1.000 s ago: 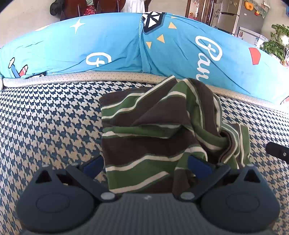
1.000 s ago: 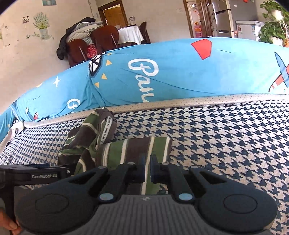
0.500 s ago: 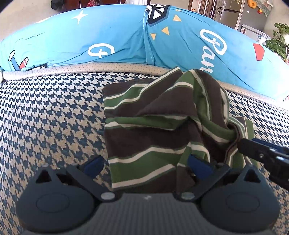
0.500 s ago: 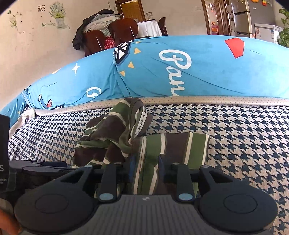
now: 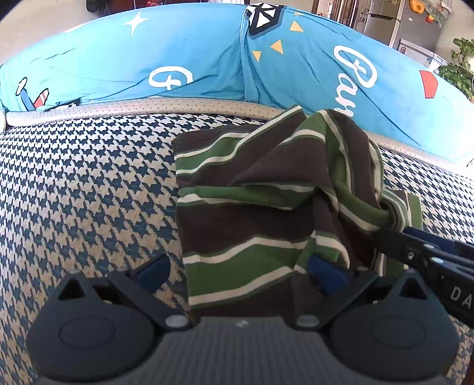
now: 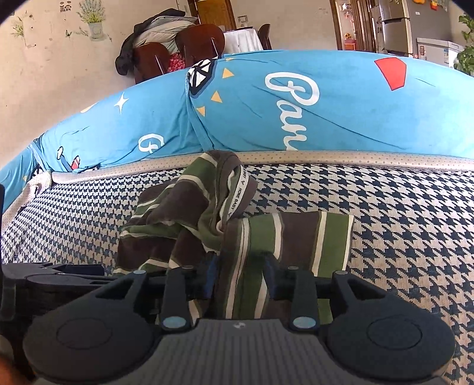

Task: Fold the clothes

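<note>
A crumpled shirt (image 5: 251,207) with green, brown and white stripes lies on the houndstooth bed cover (image 5: 89,192). My left gripper (image 5: 238,271) is open wide, and the shirt's near edge lies between its blue pads. In the right wrist view the shirt (image 6: 177,219) is bunched at the left, with one sleeve (image 6: 296,234) stretched toward the right. My right gripper (image 6: 240,268) straddles that sleeve's near end. Its jaws are opening, with fabric between the pads but not pinched. The right gripper (image 5: 414,245) also reaches in from the right edge of the left wrist view.
Long blue cartoon-print cushions (image 5: 177,59) run along the back of the bed behind a grey piped edge (image 6: 355,158). Beyond them are wooden chairs (image 6: 195,41), a fridge (image 6: 397,23) and a plant (image 5: 459,68). Bare houndstooth cover (image 6: 414,222) spreads right of the sleeve.
The right gripper moved in toward the shirt and into the left wrist view. Its jaws went from shut to apart around the sleeve. The left gripper stayed put.
</note>
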The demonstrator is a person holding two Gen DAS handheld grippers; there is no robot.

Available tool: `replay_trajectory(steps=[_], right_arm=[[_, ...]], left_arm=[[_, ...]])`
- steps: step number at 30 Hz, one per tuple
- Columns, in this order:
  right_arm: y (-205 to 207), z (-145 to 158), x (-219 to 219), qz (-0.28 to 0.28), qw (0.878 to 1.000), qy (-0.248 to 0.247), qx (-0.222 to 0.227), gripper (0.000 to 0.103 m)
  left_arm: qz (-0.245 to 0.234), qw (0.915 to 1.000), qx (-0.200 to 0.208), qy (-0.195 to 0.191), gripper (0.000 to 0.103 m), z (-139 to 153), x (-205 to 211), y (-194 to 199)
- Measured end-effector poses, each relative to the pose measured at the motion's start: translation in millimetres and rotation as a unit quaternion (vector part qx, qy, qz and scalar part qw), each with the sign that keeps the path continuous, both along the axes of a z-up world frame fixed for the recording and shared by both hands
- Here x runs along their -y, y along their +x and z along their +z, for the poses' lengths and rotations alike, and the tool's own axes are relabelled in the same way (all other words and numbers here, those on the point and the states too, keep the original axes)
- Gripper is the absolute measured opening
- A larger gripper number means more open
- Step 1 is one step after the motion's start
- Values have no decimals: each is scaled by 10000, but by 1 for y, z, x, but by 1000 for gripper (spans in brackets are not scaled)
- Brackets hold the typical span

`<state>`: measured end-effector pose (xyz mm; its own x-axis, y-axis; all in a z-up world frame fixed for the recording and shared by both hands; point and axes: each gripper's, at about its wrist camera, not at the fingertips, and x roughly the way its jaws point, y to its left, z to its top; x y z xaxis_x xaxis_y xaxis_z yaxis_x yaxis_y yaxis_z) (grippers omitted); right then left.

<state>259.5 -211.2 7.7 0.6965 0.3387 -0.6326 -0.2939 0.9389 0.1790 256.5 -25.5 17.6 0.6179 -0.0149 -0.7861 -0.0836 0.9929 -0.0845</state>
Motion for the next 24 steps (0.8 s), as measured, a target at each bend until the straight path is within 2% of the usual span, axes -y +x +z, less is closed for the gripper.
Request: replay_trajectory(steps=[2, 3, 5, 8, 14, 24], right_arm=[[1, -1, 2, -70, 10000, -21, -1, 32], [1, -1, 3, -101, 9999, -20, 1, 25], [1, -1, 5, -164, 9999, -16, 5, 18], [0, 3, 10, -283, 9996, 51, 28, 14], [-4, 14, 23, -536, 9984, 159, 122, 13], [-8, 31, 60, -1334, 9904, -89, 364, 12]], left_arm=[[-8, 10000, 4, 6, 103, 0, 1, 0], [-8, 10000, 4, 7, 103, 0, 1, 0], [-7, 10000, 5, 9, 103, 1, 1, 0], [-5, 10000, 6, 12, 103, 1, 2, 0], [-3, 10000, 15, 28, 103, 1, 3, -1], [-2, 10000, 22, 56, 103, -1, 4, -1]])
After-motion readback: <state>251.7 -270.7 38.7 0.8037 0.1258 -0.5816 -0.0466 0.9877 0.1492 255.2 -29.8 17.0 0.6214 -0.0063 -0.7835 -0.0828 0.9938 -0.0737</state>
